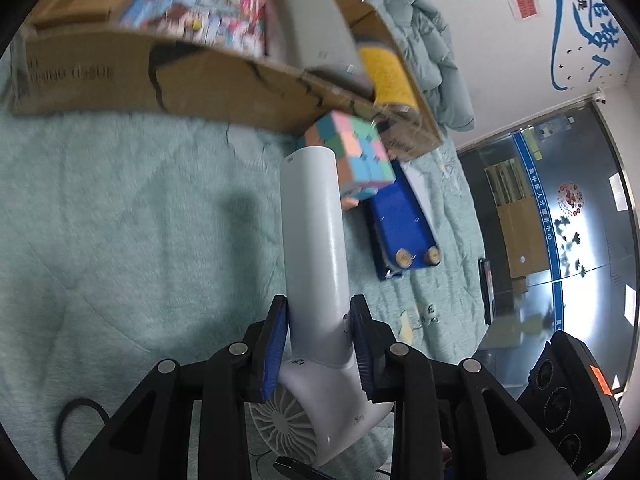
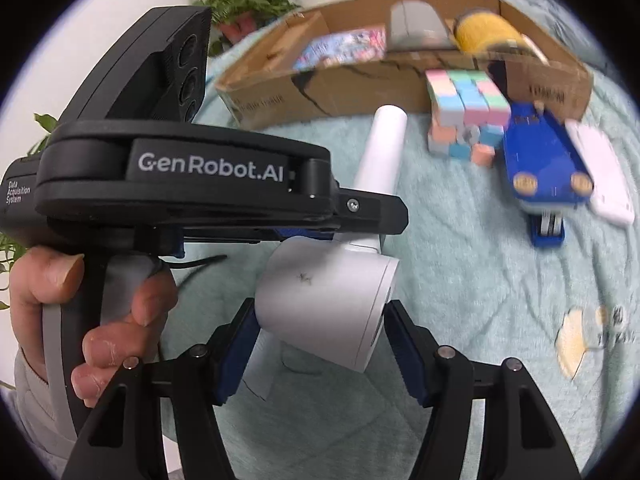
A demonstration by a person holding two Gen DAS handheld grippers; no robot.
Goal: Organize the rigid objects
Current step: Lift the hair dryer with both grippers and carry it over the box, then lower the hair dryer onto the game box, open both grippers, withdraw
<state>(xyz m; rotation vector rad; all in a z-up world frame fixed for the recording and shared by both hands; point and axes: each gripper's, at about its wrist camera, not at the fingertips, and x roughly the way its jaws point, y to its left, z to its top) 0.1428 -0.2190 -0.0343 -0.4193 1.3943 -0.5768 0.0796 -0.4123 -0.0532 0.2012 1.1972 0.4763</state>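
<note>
Both grippers clasp white, seemingly scuffed hairdryer (image 1: 316, 248).

cube (image 1: 356, 152) before box (image 1: 92, 76), stapler (image 1: 404, 228) beside

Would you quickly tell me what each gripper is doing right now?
Left gripper: shut on the white hair dryer, gripping its handle.
Right gripper: jaws around the hair dryer's barrel; whether the pads press on it cannot be told.
</note>
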